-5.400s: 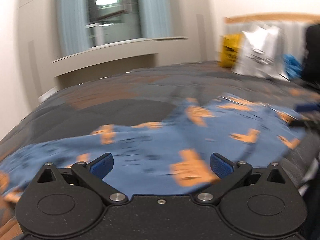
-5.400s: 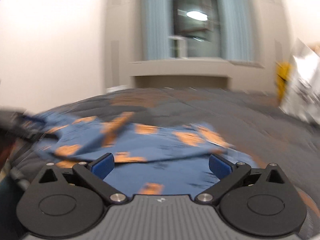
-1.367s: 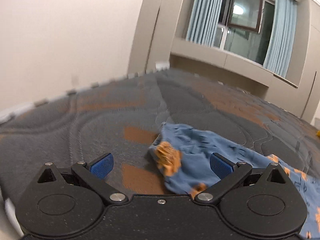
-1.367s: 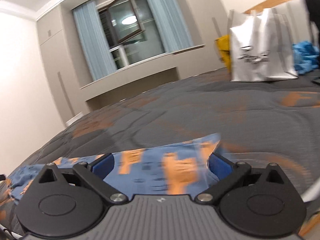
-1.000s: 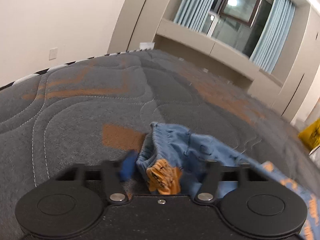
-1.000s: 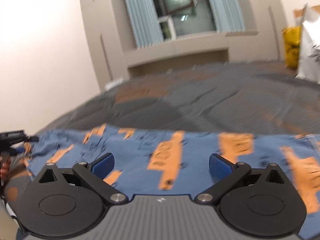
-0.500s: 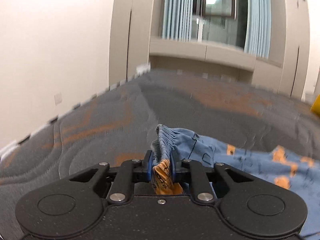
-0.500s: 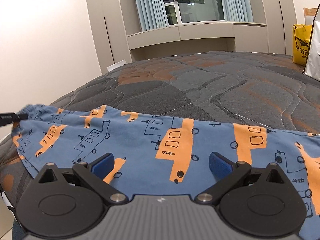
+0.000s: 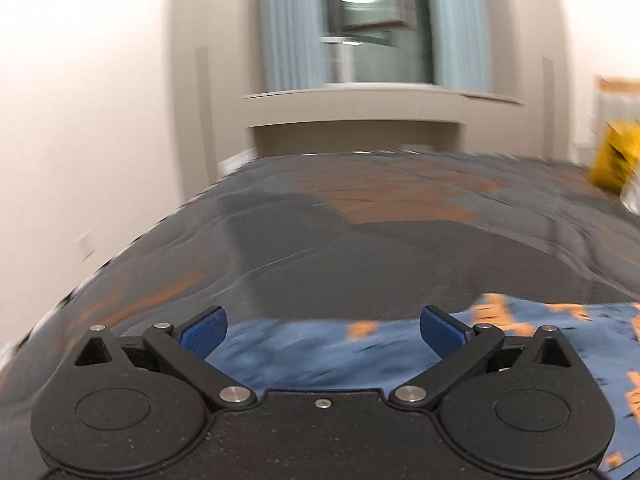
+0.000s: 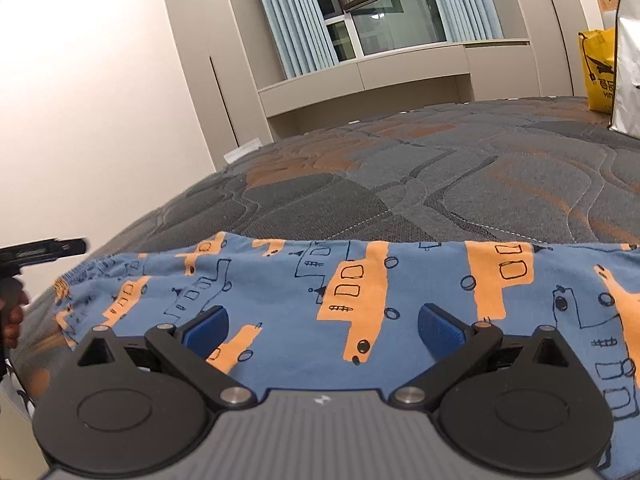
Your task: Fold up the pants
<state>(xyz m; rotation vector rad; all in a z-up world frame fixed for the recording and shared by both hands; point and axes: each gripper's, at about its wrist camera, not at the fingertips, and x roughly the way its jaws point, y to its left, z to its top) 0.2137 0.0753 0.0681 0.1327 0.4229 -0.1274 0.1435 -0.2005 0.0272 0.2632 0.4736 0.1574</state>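
The pants (image 10: 420, 280) are blue with orange truck prints and lie spread flat across the near part of the grey and orange quilted bed (image 10: 460, 168). My right gripper (image 10: 322, 330) is open and empty, just above the middle of the pants. My left gripper (image 9: 322, 330) is open and empty over the pants' left end (image 9: 340, 352), which shows blurred between its blue pads. The left gripper also shows at the far left of the right wrist view (image 10: 44, 250), beside the waistband end.
A yellow bag (image 10: 598, 72) and a white bag (image 10: 628, 68) stand at the bed's far right. A wall runs along the bed's left side. A window with blue curtains (image 10: 372, 12) and a ledge are beyond the bed. The bed's left edge (image 10: 24, 380) is close.
My left gripper was shut on the bunched waistband half a second ago; it has opened and let go, and its view has swung. The pants now lie flat. My right gripper stays open.
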